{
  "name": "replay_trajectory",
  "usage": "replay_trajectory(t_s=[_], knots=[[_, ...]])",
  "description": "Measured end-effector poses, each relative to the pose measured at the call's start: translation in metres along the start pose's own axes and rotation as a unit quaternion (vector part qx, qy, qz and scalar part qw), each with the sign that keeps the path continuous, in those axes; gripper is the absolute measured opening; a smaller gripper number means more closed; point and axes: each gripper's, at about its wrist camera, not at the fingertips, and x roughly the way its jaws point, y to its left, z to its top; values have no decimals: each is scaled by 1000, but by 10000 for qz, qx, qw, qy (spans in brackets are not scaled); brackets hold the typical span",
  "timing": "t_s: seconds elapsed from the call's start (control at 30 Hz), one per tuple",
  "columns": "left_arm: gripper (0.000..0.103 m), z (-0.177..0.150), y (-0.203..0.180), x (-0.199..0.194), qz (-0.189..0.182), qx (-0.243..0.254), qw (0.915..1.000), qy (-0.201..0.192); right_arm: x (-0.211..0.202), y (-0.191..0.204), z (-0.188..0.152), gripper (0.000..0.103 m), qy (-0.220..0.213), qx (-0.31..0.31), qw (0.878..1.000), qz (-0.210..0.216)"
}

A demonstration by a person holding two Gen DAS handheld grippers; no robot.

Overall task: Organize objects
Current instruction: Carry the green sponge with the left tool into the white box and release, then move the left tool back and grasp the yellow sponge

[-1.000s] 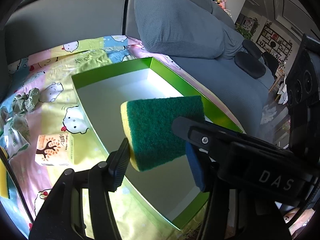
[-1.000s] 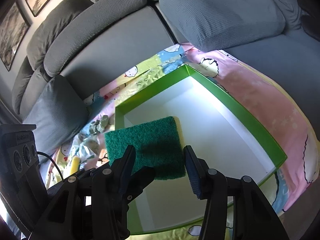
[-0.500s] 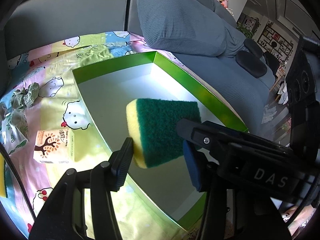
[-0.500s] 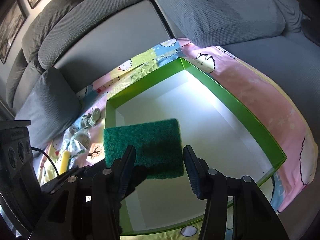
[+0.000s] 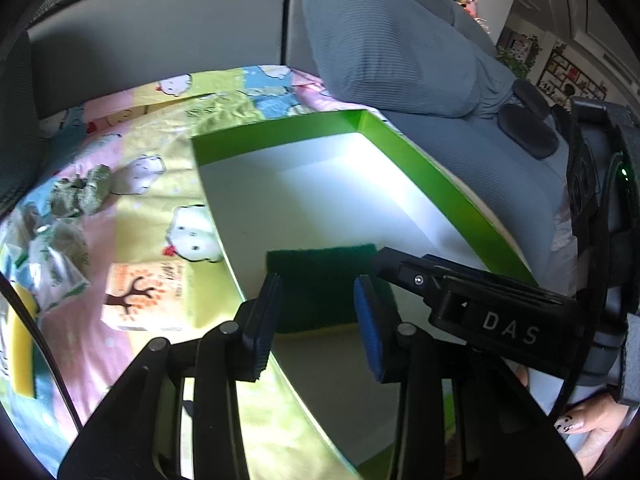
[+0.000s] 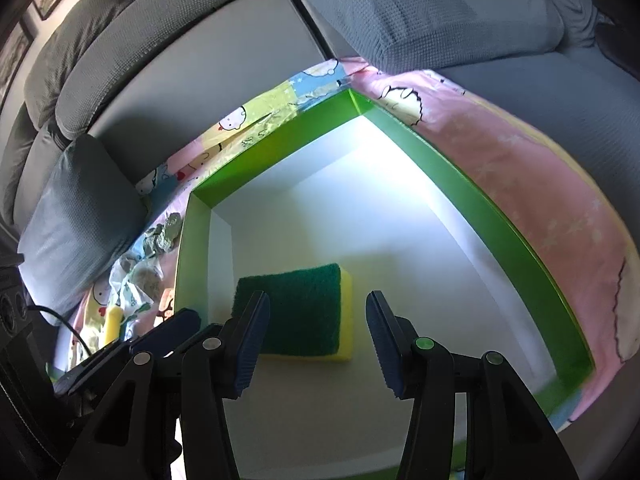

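Sponge [image 5: 320, 280], green scouring side up, lies flat on the white floor of the green-walled box [image 5: 420, 160], just ahead of the left gripper [image 5: 316, 320]. In the left wrist view, that gripper's two blue-padded fingers stand apart with nothing between them, and the sponge shows through the gap, below and beyond the tips. To the gripper's left, outside the box on the cartoon-print cloth [image 5: 132, 184], sit an orange-and-white tissue pack [image 5: 148, 296], a crinkled plastic packet [image 5: 56, 256] and some grey-green lumps [image 5: 80, 196] farther off. A second yellow sponge [image 5: 22, 344] lies at the far left edge. The body of the other gripper crosses the right side of this view.

In the right wrist view, the sponge [image 6: 296, 312] rests near the box's left wall [image 6: 192, 256], its yellow foam layer showing along the right and near edges. The right gripper [image 6: 316, 344] hovers over it, released, fingers wide and holding nothing; its left finger overlaps the sponge's near left corner in the picture. The box sits on the cloth [image 6: 520, 168] spread over a grey sofa [image 6: 200, 64].
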Motion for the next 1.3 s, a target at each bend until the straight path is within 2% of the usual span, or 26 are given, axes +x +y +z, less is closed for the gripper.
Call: replay_trajectory(t_s=[0.1,0.23,0.37,0.47,0.57,0.63,0.77,0.83,0.87,0.9,0.97,1.03,1.17,1.3], knots=[[36,0,8,-2,99,-19,9999,-18,9,4,1,52,37,5,10000,28],[35,2,22,-5,54,-181,9998,-44,16,9,2,52,17,30,10000,22],[35,5,36,-8,-74,-458,9989,-55,29,15,7,52,76,-132,9990,-418],[35,5,40,-11,-9,-569,9984,-76,34,20,13,52,20,-213,9993,-299],[36,6,48,-26,-124,-855,9961,-164,37,26,17,52,13,-381,9984,-422],[39,8,55,-44,-187,-915,9951,-322,29,32,18,52,-150,-476,9977,-451],[71,12,79,-81,-66,-1061,9926,-587,4,52,18,55,-546,-580,9968,-32],[78,12,95,-96,163,-1170,9908,-655,-6,67,16,73,-666,-675,9952,226],[85,11,103,-102,295,-1240,9897,-654,-9,79,15,87,-673,-767,9940,398],[89,8,115,-111,462,-1357,9875,-661,-10,88,13,89,-665,-839,9928,542],[89,0,133,-123,666,-1543,9834,-683,-10,113,10,89,-563,-987,9897,876],[91,-13,158,-135,920,-1944,9744,-653,-7,134,8,90,-434,-1093,9865,1136],[91,-42,203,-142,1112,-2736,9542,-465,8,190,-2,90,-40,-1530,9760,1547],[91,-69,235,-136,1161,-3250,9383,-225,31,239,-14,90,295,-2008,9651,1657]])
